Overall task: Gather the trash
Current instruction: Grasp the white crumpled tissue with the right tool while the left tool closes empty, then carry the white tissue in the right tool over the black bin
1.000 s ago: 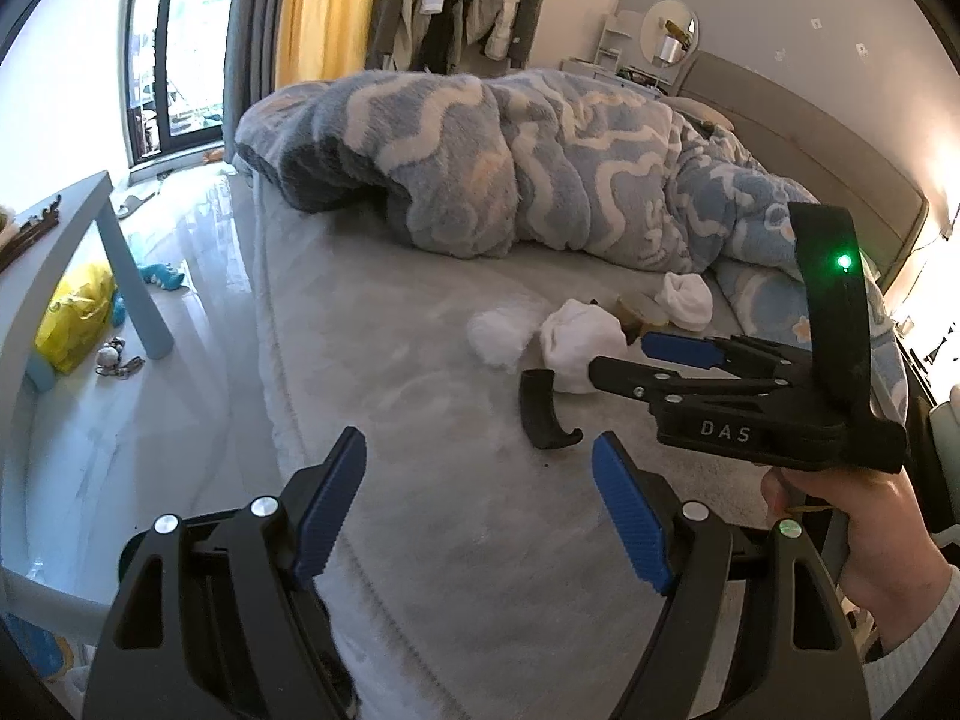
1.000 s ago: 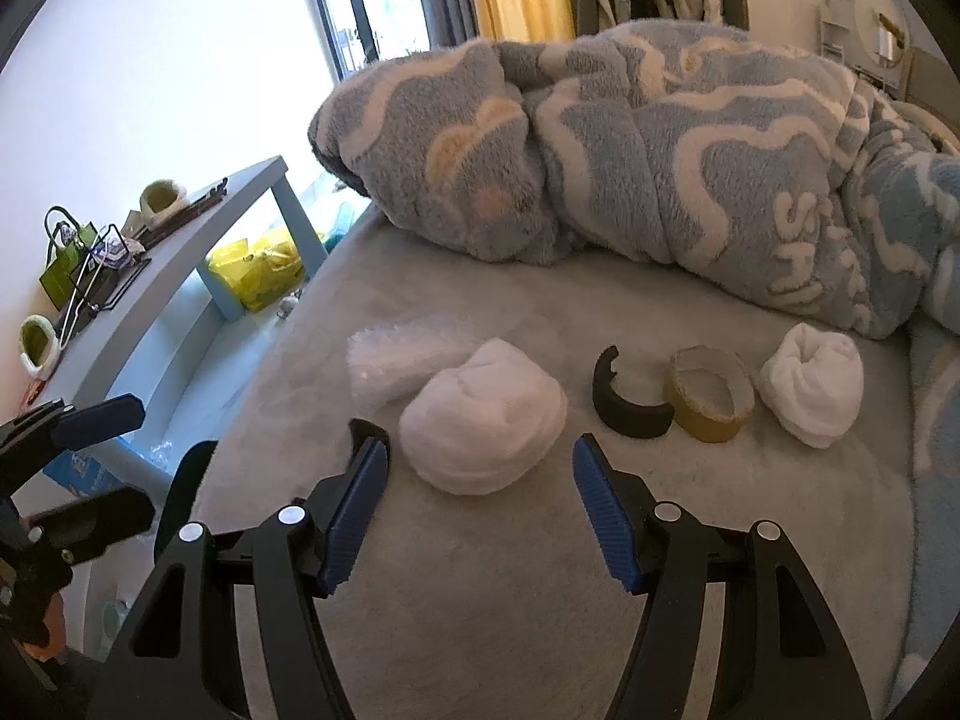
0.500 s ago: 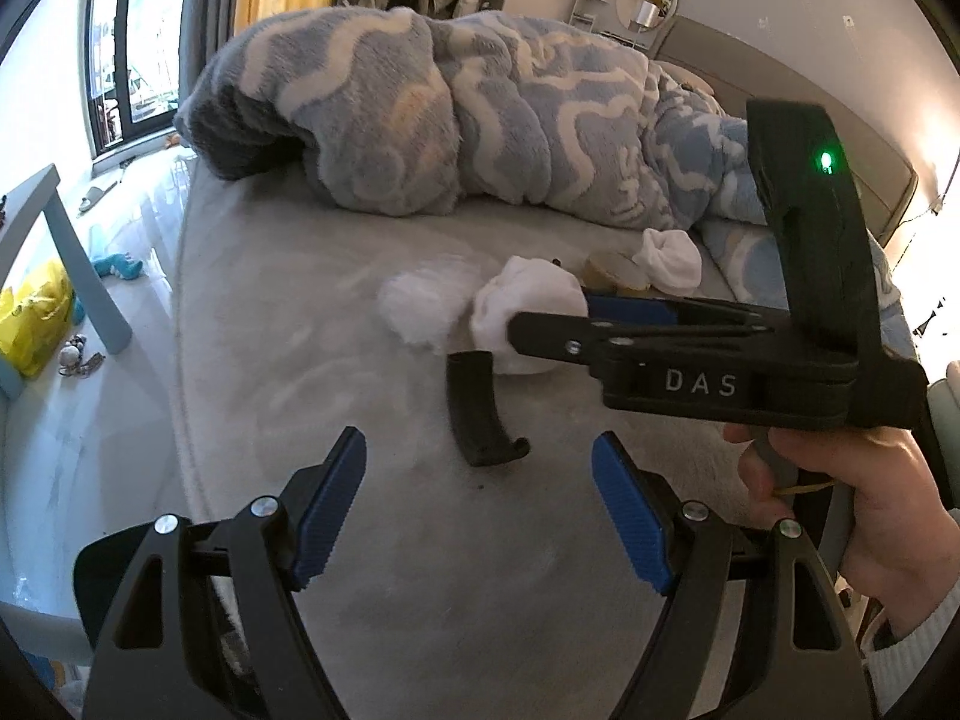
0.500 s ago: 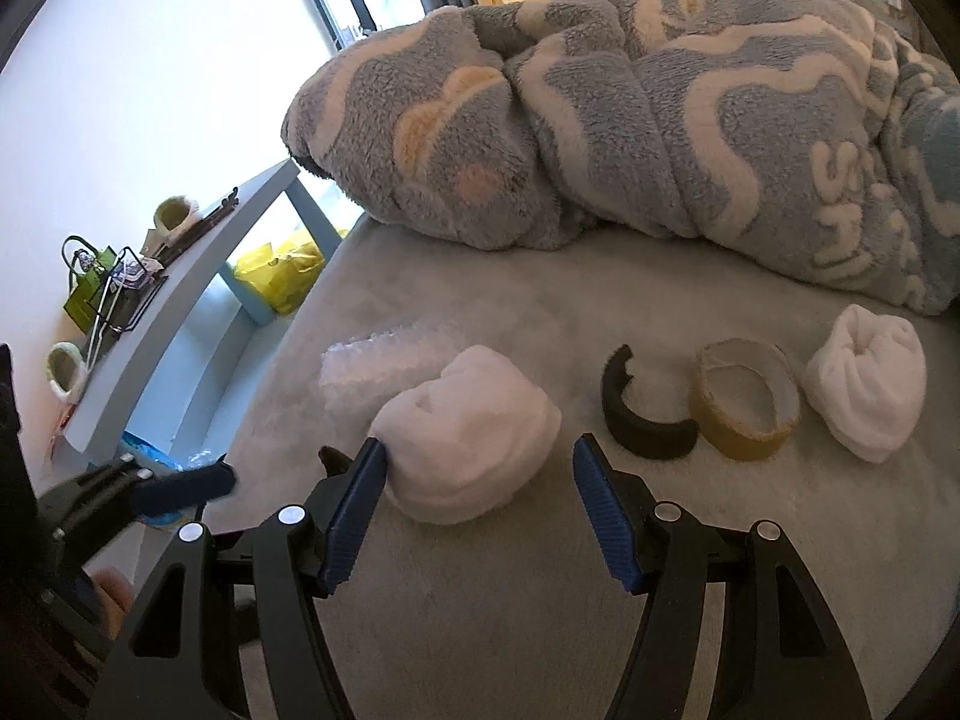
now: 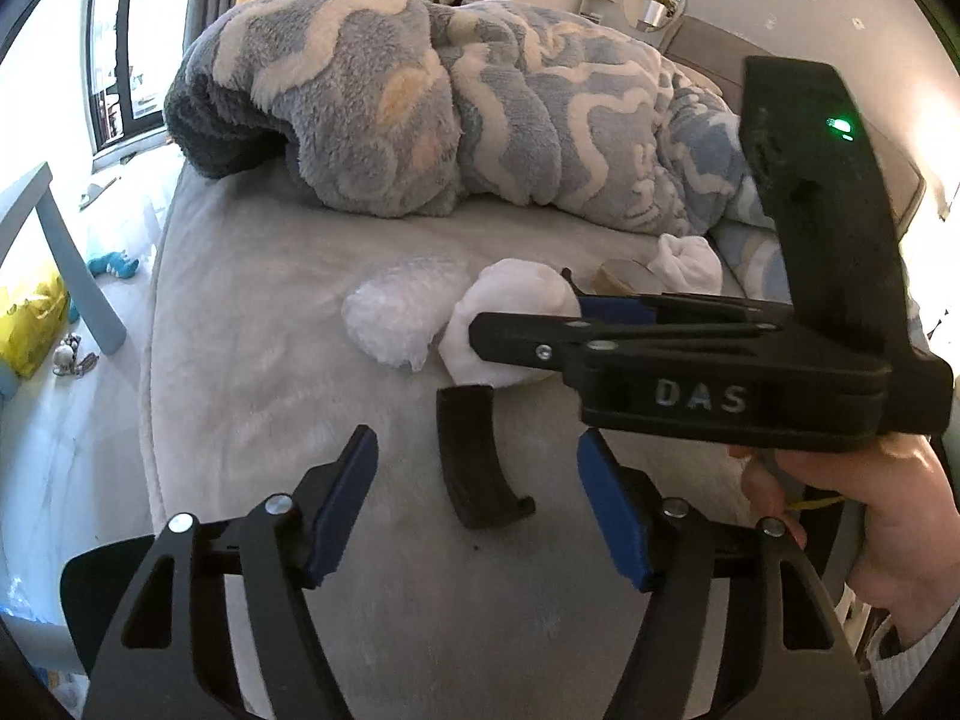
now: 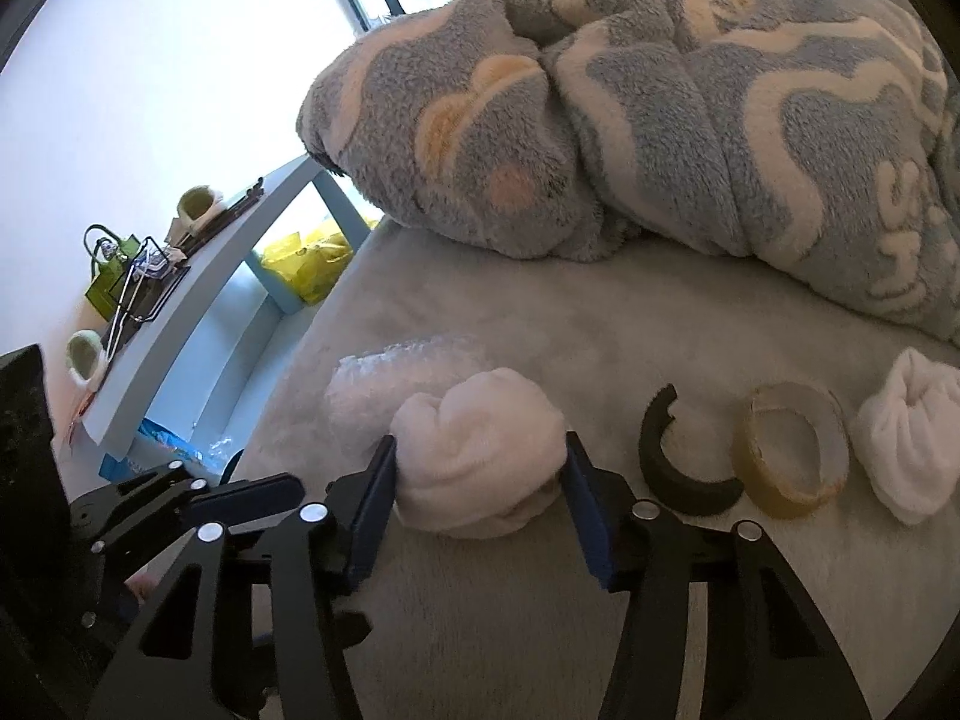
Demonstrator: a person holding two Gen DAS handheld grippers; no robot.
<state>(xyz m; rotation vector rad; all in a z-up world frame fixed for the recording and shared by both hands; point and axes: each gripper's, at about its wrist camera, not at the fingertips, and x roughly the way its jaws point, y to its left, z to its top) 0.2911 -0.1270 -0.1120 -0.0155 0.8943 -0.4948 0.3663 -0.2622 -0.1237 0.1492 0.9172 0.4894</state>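
Trash is scattered on the grey bed [image 5: 252, 396]: a white wad [image 6: 480, 456], a clear plastic crumple [image 6: 384, 384], a black curved piece [image 5: 474, 468], a second black curved piece [image 6: 672, 468], a tape roll [image 6: 792, 450] and a smaller white wad [image 6: 906, 438].

The white wad is framed between the jaws of the right gripper [image 6: 480, 498], which are closing; the blue pads are seen at its two flanks, touching or all but touching it, and a firm press cannot be told. The plastic crumple lies just behind the wad, touching it. To the right of the wad, the second black curved piece, the tape roll and the smaller white wad are set in a row, each close beside the next.

The black curved piece is seen lying flat on the bed between and just beyond the jaws of the left gripper [image 5: 477, 510], which are also closing at a middling width, with the pads well clear of the piece. The right gripper is shown crossing the left wrist view, carried in a hand [image 5: 864, 516].

A bunched blue and cream fleece blanket [image 5: 432, 102] is heaped across the far part of the bed. A pale blue desk [image 6: 198, 288] is placed beside the bed, with a yellow bag [image 6: 306, 258] under it and a window [image 5: 114, 42] behind.
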